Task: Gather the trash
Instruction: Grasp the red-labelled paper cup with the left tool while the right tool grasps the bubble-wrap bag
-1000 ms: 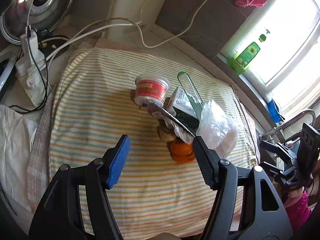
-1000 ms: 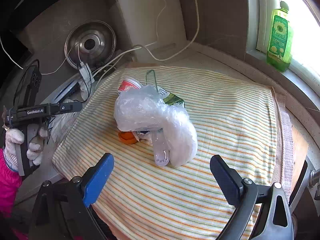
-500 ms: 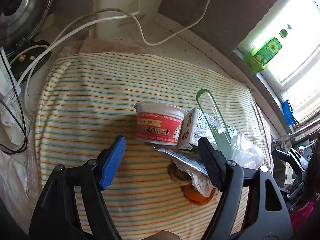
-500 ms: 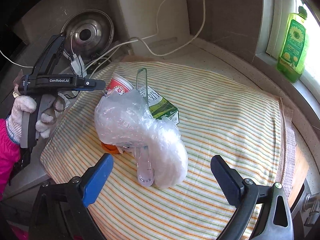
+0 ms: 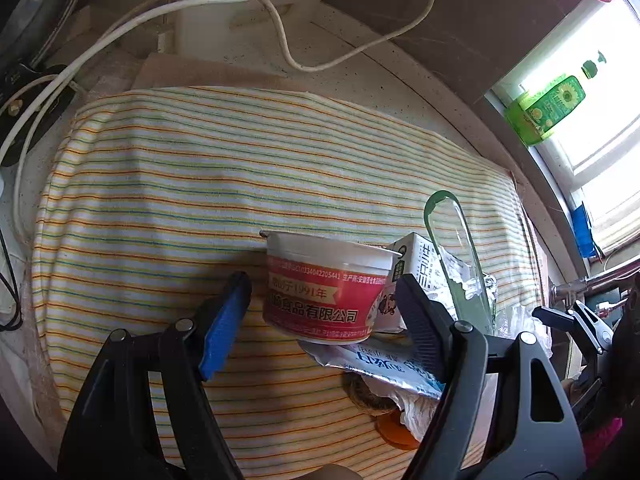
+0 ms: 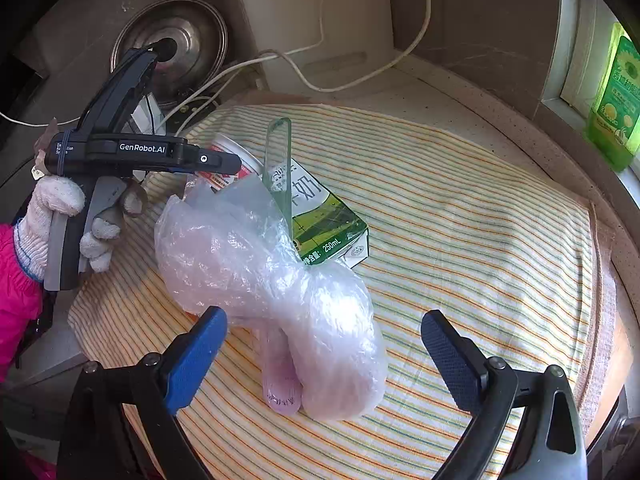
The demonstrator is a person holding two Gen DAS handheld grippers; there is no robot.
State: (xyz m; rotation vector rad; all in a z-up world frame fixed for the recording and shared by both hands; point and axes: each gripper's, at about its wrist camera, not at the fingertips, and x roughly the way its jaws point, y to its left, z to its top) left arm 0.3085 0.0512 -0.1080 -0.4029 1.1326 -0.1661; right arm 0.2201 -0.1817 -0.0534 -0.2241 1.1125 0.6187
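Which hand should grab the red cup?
Probably the left. The left gripper is open with the red cup right between its fingers. The right gripper is open over the plastic bag instead.

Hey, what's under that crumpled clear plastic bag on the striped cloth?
The plastic bag lies over part of a green milk carton and a pinkish tube that pokes out below. A sliver of something orange shows at its left edge; the rest underneath is covered.

cup (image 5: 326,290) left of carton (image 5: 416,276), both on cloth (image 5: 200,168)
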